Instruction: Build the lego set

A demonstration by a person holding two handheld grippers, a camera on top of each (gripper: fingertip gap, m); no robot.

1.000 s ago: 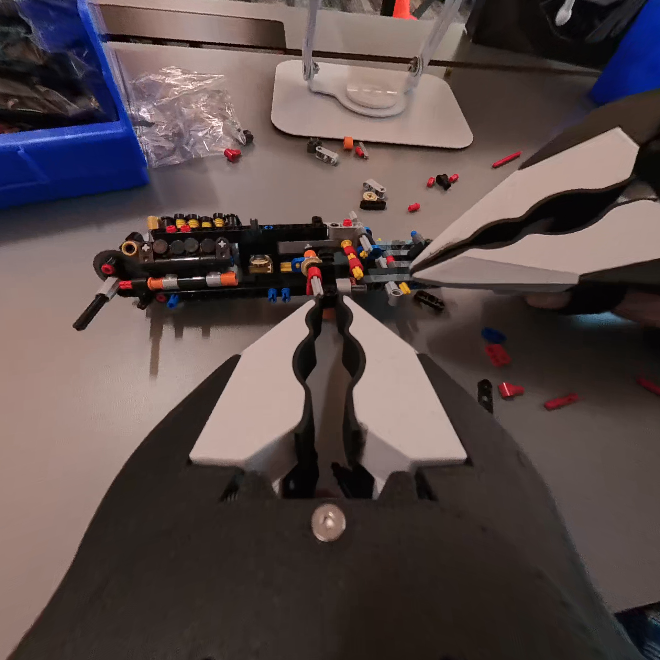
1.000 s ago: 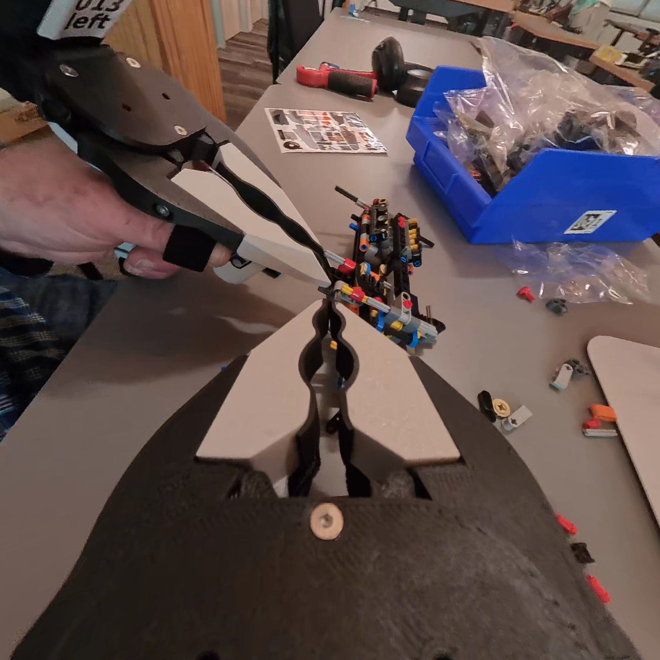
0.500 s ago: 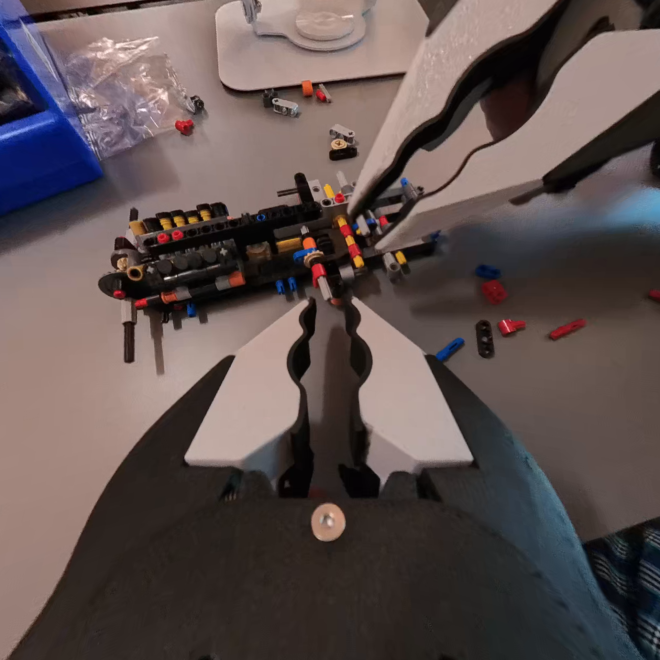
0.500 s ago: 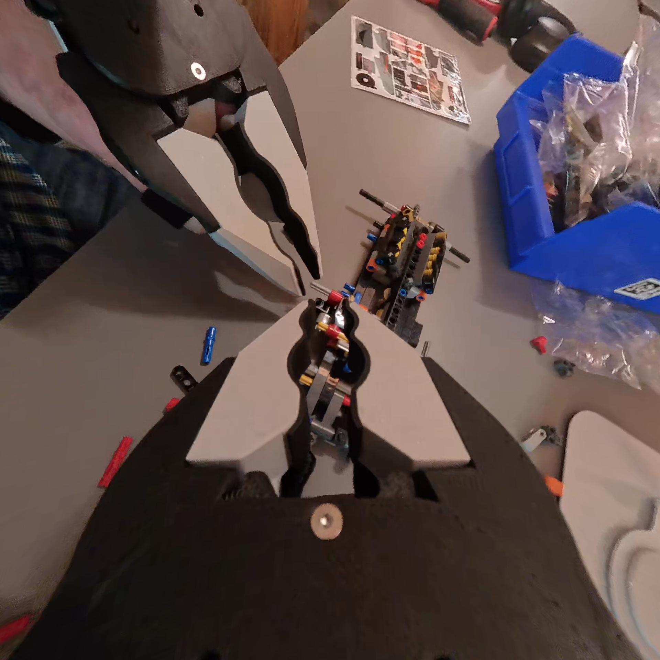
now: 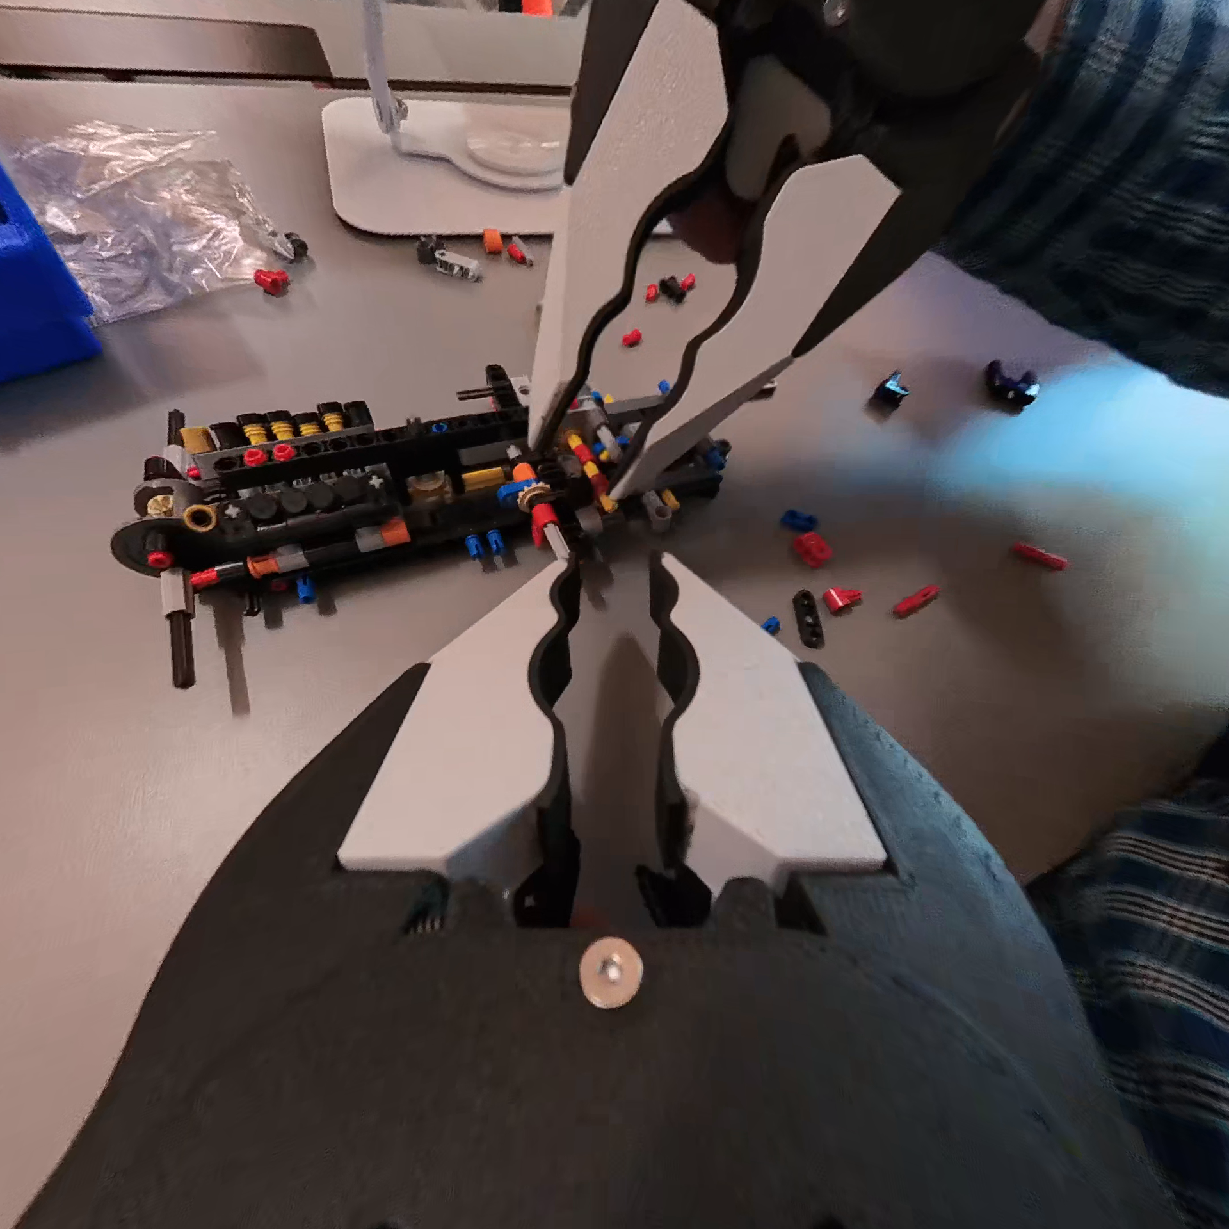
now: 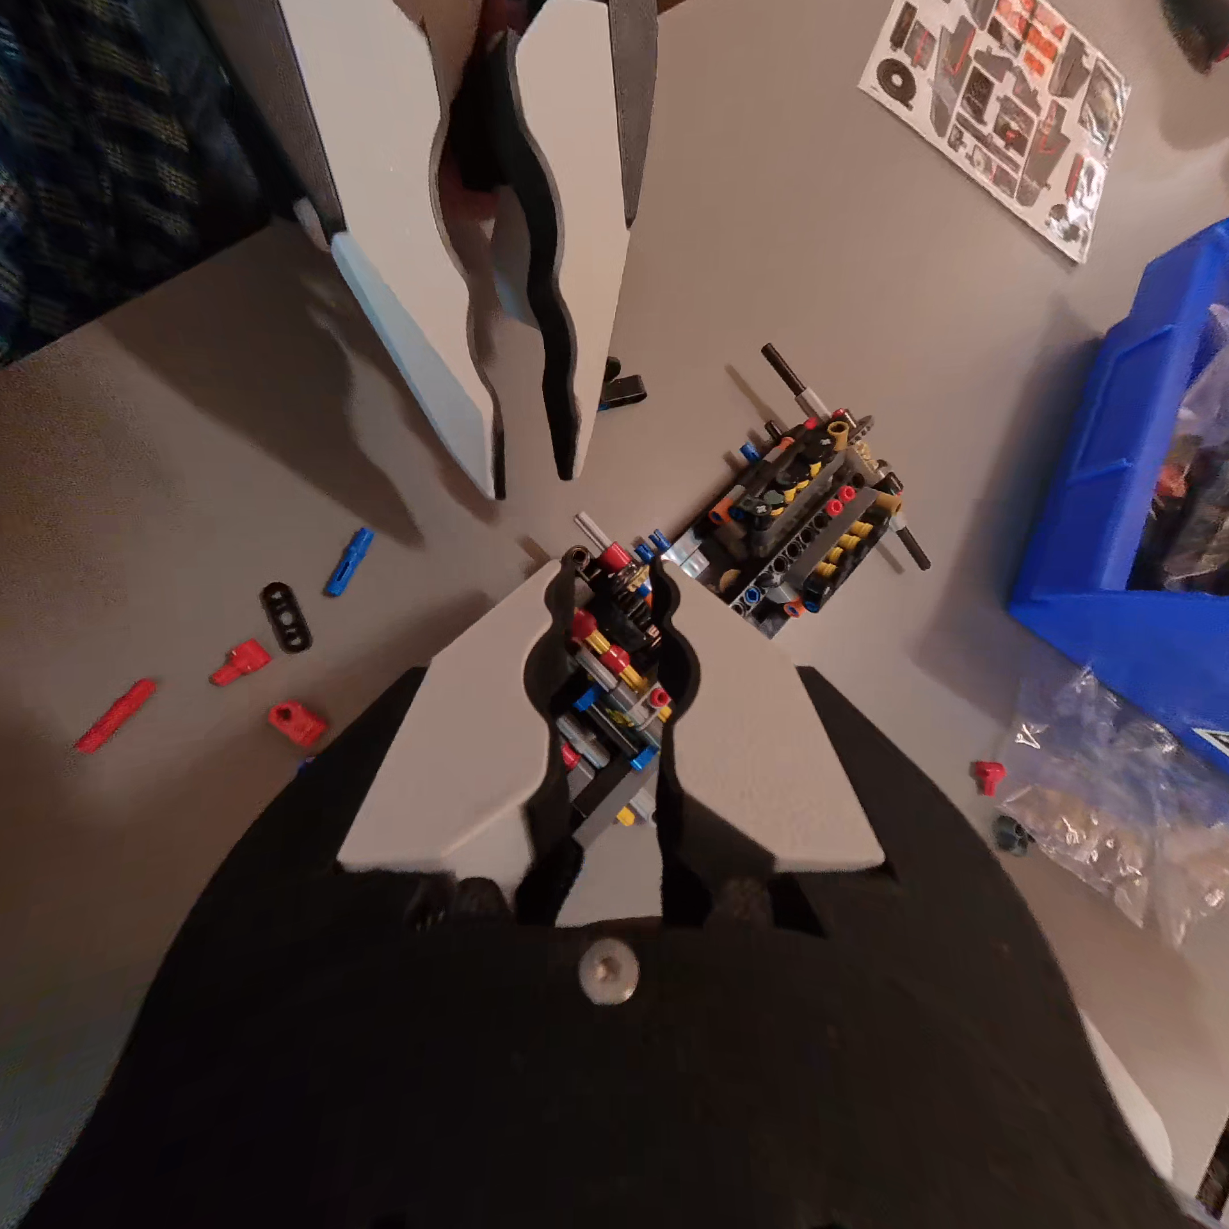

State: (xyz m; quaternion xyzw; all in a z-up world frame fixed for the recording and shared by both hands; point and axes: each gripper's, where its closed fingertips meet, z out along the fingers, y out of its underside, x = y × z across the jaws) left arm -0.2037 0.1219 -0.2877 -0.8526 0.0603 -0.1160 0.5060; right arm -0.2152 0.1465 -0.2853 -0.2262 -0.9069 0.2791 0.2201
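Note:
The long black lego assembly (image 5: 399, 485) with yellow, red and blue pins lies on the grey table. My right gripper (image 6: 612, 565) comes down from above and is shut on the assembly's right end (image 6: 615, 672), which fills the gap between its fingers. It also shows in the left wrist view (image 5: 575, 469), its tips on either side of that end. My left gripper (image 5: 612, 558) is open and empty, just in front of the assembly's near side, by a grey axle with a red bush (image 5: 546, 527). It also shows in the right wrist view (image 6: 532, 485).
A blue bin (image 6: 1130, 465) of bagged parts and a clear plastic bag (image 5: 146, 213) lie by the assembly's far end. A white stand base (image 5: 452, 179) is behind it and a sticker sheet (image 6: 997, 113) farther off. Loose red, blue and black pieces (image 5: 838, 598) lie scattered right of it.
My left gripper has opened and backed off the assembly's near side. My right gripper has swung from the side to above and taken the assembly's right end between its fingers.

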